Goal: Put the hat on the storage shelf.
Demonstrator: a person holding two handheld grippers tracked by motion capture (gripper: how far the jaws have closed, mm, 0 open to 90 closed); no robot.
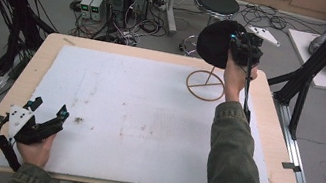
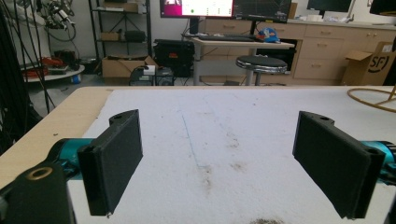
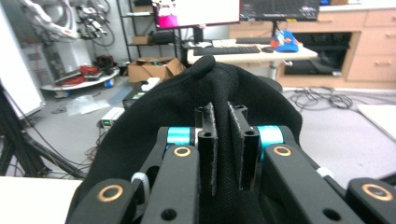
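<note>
While the left tongs [image 1: 50,111] wait wide open and empty, low on the worktop [image 1: 20,81] far left of the wooden stand [image 1: 207,83], the right tongs [image 1: 244,44] pinch a fold of the black hat [image 1: 214,42] just above that stand, so a thin grip could slip and drop it.
</note>
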